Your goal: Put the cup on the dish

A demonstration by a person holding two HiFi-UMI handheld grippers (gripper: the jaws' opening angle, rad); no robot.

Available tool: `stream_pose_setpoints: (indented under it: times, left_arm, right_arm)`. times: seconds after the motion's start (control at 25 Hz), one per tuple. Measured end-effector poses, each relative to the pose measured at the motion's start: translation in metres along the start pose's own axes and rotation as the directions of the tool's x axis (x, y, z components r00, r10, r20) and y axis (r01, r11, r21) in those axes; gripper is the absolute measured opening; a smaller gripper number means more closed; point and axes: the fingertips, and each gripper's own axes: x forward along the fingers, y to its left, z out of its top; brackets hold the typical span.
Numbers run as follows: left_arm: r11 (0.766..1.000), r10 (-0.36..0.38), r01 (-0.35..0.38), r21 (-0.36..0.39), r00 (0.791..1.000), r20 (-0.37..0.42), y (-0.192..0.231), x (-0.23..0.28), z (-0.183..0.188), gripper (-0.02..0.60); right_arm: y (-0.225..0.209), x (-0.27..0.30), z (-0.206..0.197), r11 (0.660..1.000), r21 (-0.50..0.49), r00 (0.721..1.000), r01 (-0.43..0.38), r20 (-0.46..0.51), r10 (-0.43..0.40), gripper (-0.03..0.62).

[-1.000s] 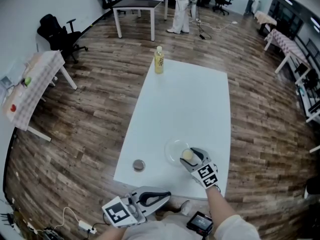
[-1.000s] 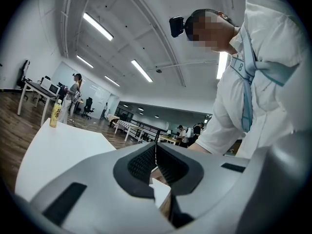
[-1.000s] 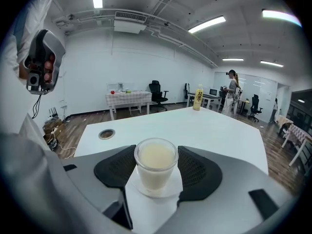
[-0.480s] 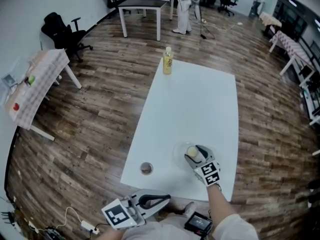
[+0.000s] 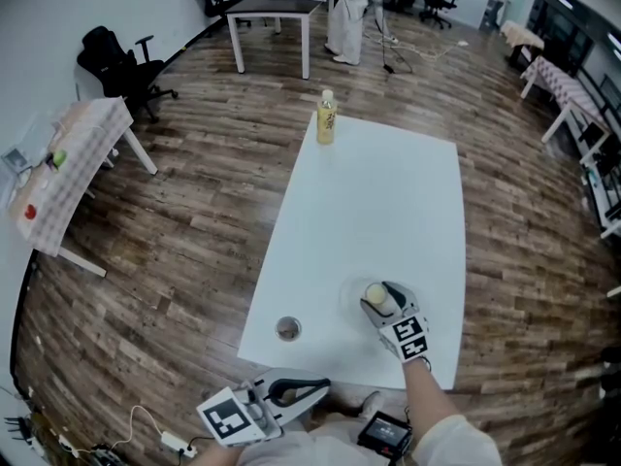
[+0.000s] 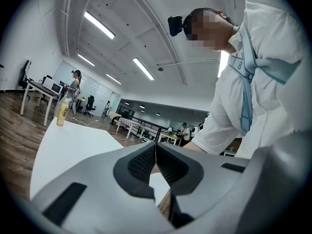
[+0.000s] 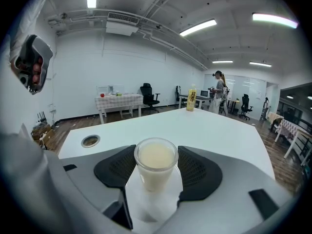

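Cup (image 7: 156,161) in right claw (image 7: 156,172), upright — over dish (image 7: 152,200)

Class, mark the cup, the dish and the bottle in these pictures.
cup (image 7: 156,169), right gripper view, its milky side wall.
dish (image 7: 152,206), right gripper view, bare surface below the cup.
bottle (image 5: 326,119), head view, middle of its body.

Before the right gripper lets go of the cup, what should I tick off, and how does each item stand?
1. Jaws of the right gripper closed on the cup: ok.
2. Cup upright: ok.
3. Cup over the dish: ok.
4. Cup's base resting on the dish: cannot tell.
5. The left gripper shut, empty, away from the dish: ok.
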Motion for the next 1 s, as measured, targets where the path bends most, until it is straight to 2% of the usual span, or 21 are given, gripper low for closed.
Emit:
stream_pose_setpoints:
  times: [0.36, 1.0]
  left_arm:
    - [1.0, -0.004, 0.004, 0.01, 1.0, 0.014, 0.002, -0.004, 0.002, 0.005]
    - [0.999, -0.019, 0.016, 0.039, 0.998, 0.057, 0.008, -0.004, 0.018, 0.005]
  right_arm:
    - [0.0, -0.001, 0.004, 0.998, 0.053, 1.0, -0.022, -0.006, 0.022, 0.288]
    - [0.012, -0.028, 0.019, 1.0, 0.009, 1.0, -0.022, 0.008, 0.022, 0.295]
